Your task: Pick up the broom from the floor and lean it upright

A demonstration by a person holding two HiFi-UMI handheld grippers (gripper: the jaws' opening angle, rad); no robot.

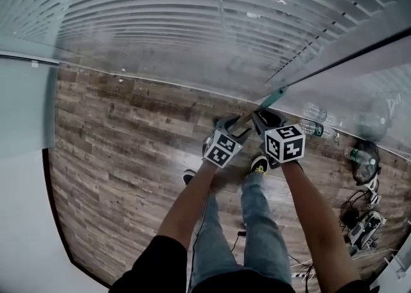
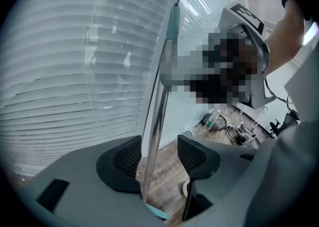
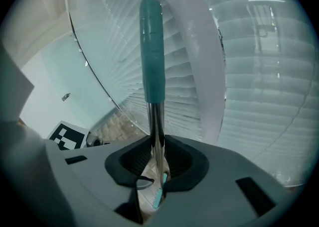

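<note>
**Operator:** Entry one, the step in hand?

**Cataloguer:** By my judgement, the lean itself.
- Right claw (image 3: 157, 159): jaws drawn in on the pole, pads pressing it from both sides. This is your only hold.
- Left claw (image 2: 158, 156): jaws at full spread. The pole passes between them close to the left pad, and nothing is gripped.
- Advice: hold firm with the right claw and tip the top end onto the surface beyond the claw tips. See the foot settled on the brown wood-plank floor (image 1: 115, 144) before you loosen. Leave the left claw round the pole as a loose guard, then ease the right off slowly.

**Operator:** Entry two, the article?

**Cataloguer:** One long broom with a bright chrome metal pole and a teal plastic grip sleeve (image 3: 152, 52).
- Position: near upright. It rises out of the right claw, with the sleeve above and ahead of the jaws and its tip close to the white slatted window blinds (image 3: 259, 96).
- Lower end: a teal piece shows beneath both claws. It is probably the head, but too little shows to be sure.
- Handling: the smooth metal is likely to slip under a slack grip.
</note>
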